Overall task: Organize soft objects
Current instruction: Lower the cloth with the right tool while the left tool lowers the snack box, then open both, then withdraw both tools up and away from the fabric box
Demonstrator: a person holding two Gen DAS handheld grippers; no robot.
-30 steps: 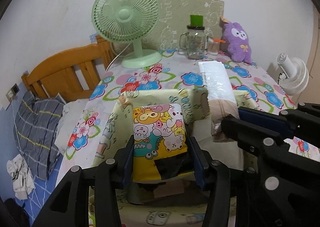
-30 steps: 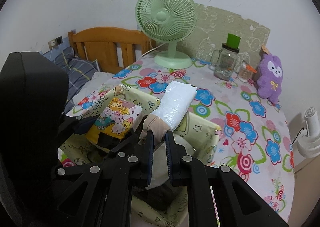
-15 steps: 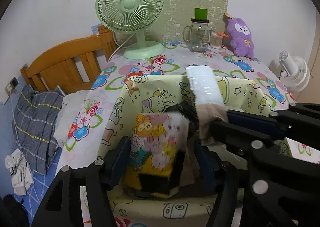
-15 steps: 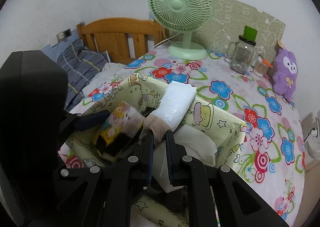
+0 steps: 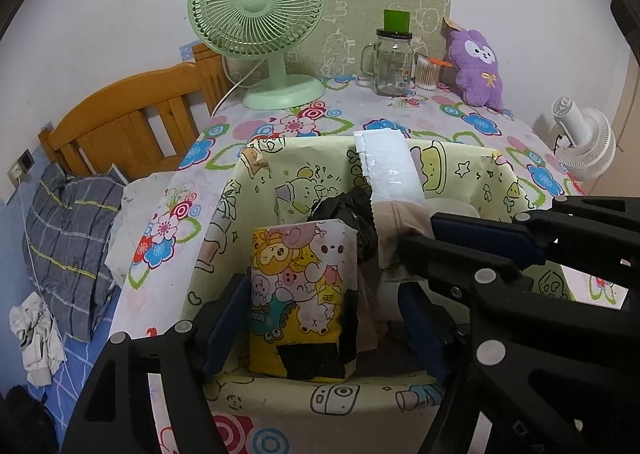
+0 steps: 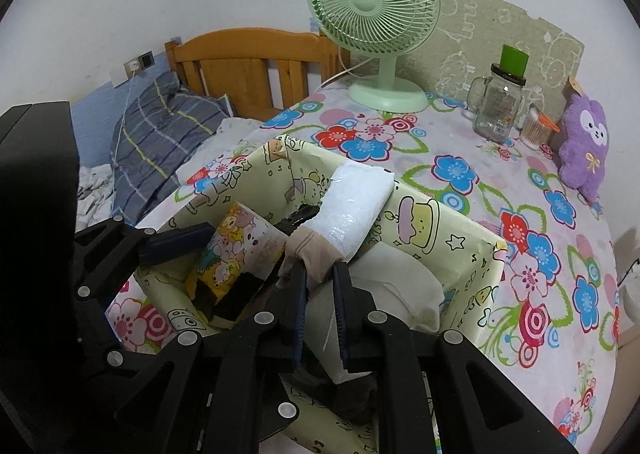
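Fabric storage box [image 5: 460, 165] on a flowered tablecloth [image 6: 500, 189]. The left gripper [image 5: 320, 318] straddles a cartoon-print packet [image 5: 300, 294] standing upright inside the box; its jaws are opening, pads clear of the packet's sides. The right gripper [image 6: 320, 290] is clenched on the beige end of a white plastic-wrapped bundle [image 6: 352, 209], which leans on the box's far wall.

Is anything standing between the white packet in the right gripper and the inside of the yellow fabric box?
Partly. The white packet leans across the box's far rim, its beige end in the right gripper. Below it lie a white cushion and a crumpled black item, crowding the space.
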